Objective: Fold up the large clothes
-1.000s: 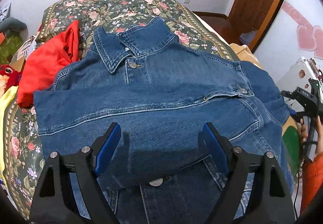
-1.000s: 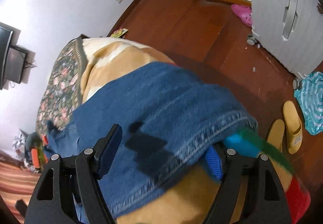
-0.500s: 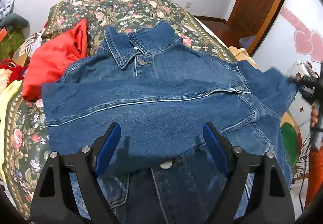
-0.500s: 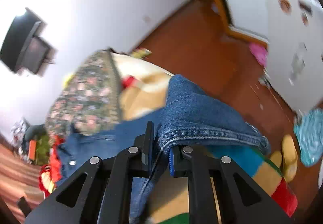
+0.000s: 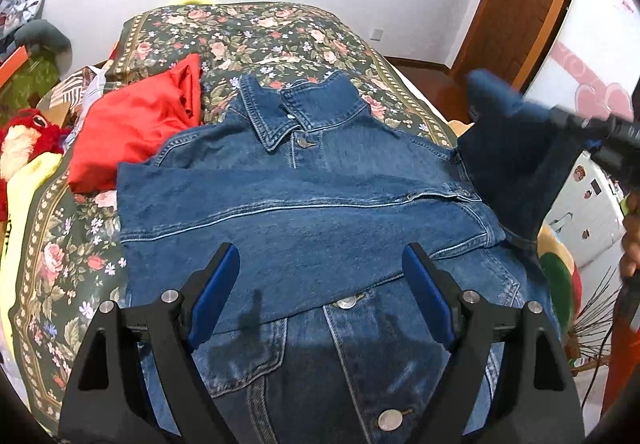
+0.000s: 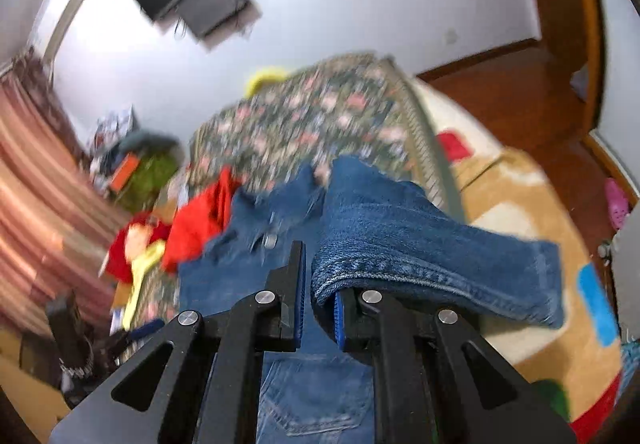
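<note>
here right fingers (image 6: pixel 320 300) pinch the denim jacket's sleeve (image 6: pixel 400 236); left fingers (image 5: pixel 320 284) gape empty.

Left gripper (image 5: pixel 320 298) agape — right gripper (image 6: pixel 320 286) clamped

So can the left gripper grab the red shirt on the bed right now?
Probably yes. The left gripper is open and holds nothing, and the red shirt lies uncovered on the bedspread, beside the denim jacket. It would have to swing over the jacket's folded sleeve first.
</note>
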Available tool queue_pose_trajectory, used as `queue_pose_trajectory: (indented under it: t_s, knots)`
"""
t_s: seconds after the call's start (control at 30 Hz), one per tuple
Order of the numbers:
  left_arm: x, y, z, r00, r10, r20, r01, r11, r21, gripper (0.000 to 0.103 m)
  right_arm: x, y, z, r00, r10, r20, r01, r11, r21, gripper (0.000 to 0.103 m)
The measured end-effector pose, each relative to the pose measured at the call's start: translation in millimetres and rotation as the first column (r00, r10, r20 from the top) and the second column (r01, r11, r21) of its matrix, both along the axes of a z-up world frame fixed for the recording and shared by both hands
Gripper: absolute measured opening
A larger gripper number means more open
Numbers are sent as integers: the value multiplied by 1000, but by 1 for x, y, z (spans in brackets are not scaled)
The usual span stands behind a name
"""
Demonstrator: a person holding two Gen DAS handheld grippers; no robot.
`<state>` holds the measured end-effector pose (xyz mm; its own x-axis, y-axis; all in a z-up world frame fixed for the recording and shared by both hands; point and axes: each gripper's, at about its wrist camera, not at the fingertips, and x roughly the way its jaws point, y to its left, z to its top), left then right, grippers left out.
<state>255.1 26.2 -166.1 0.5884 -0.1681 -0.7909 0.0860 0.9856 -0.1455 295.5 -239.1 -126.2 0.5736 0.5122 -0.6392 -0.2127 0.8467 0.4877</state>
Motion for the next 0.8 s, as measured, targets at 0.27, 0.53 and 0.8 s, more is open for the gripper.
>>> queue_pose_trajectory:
  t_s: [0.27,0.53,0.8]
  knots:
    - [-9,4,-4,1000,11,-15,-11,1000,2,83,-3,54,-51,976,150,-159,-160,986,-50,14]
    - [-6,-2,-12,999,9,-36,-9,1000,2,83,-22,52,-58,952,215,-219,-234,970,-62,43]
    - [-1,-20,-13,999,-28,-34,29,999,28,83,-20,-6,-37,990,25,-137,-35,997,-66,59]
